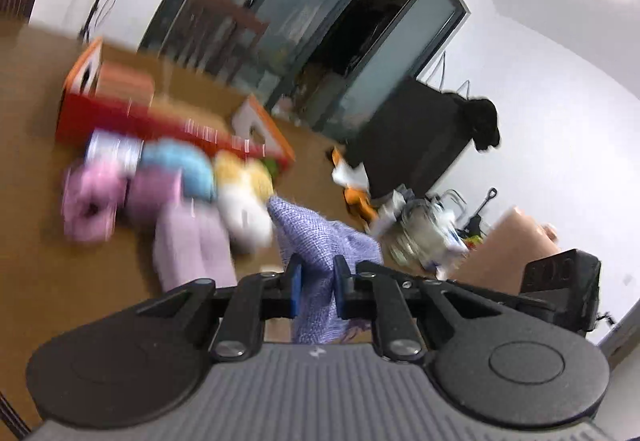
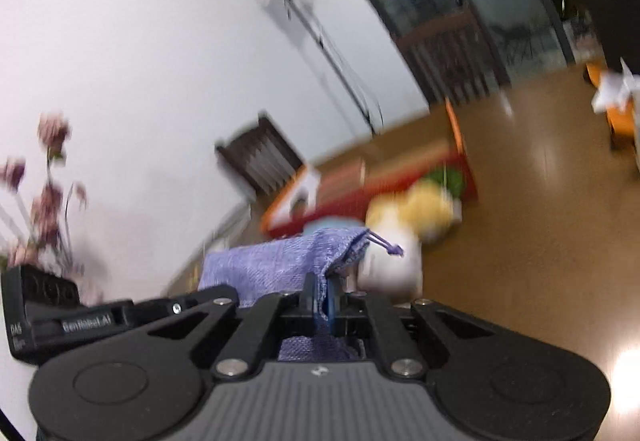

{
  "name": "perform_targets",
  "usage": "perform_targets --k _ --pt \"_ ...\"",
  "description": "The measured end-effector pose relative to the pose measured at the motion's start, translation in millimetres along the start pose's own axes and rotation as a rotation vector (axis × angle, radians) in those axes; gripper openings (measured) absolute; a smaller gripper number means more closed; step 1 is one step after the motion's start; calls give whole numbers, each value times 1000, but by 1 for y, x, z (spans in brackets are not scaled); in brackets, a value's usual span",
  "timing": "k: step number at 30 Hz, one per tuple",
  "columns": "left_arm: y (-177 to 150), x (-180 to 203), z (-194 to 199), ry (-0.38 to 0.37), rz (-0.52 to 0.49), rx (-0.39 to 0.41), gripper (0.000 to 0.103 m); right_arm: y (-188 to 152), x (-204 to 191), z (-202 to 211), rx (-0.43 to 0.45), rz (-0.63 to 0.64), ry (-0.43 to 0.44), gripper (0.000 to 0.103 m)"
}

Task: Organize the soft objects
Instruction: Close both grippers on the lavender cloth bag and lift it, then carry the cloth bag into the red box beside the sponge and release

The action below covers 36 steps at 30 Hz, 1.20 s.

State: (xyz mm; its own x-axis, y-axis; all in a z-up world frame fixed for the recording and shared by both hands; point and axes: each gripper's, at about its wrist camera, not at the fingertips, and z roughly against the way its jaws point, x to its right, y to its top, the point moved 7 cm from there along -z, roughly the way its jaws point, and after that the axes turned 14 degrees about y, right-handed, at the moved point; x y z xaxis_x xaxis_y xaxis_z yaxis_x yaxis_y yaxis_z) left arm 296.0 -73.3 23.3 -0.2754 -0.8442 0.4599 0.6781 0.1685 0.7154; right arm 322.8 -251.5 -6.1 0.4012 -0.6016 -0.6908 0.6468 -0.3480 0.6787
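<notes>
Pouch of lilac woven cloth with a drawstring [image 2: 280, 261], held up between both grippers above the brown table [image 1: 36, 265].
Left gripper [image 1: 317, 287] and right gripper [image 2: 321, 299] each pinch an edge; limp, light fabric will sag, so grip hems near the corners. Plush toys [image 1: 168, 185] lie beyond.

We see the pouch [image 1: 316, 237] between the fingers [image 1: 295, 283] of our left gripper [image 1: 317, 287], in front of the soft toys [image 1: 168, 185] on the surface [image 1: 36, 113]. Behind them lies the box [image 1: 132, 109] (its contents unclear). Our right gripper [image 2: 322, 299] grips the pouch's other edge.
</notes>
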Motion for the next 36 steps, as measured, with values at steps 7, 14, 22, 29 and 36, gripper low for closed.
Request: perform_targets --k 7,14,22,29,36 --pt "-65 -17 16 76 33 -132 16 -78 -18 17 -107 24 -62 7" --pt "-78 -35 2 170 39 -140 33 -84 -12 19 -85 68 -183 44" --pt "-74 -39 -6 180 21 -133 24 -87 4 2 -66 135 -166 54" --pt "-64 -52 -20 249 8 -134 16 -89 17 -15 -86 72 -67 40" --pt "-43 -38 -13 164 -31 -115 6 -77 -9 -20 -132 193 -91 8"
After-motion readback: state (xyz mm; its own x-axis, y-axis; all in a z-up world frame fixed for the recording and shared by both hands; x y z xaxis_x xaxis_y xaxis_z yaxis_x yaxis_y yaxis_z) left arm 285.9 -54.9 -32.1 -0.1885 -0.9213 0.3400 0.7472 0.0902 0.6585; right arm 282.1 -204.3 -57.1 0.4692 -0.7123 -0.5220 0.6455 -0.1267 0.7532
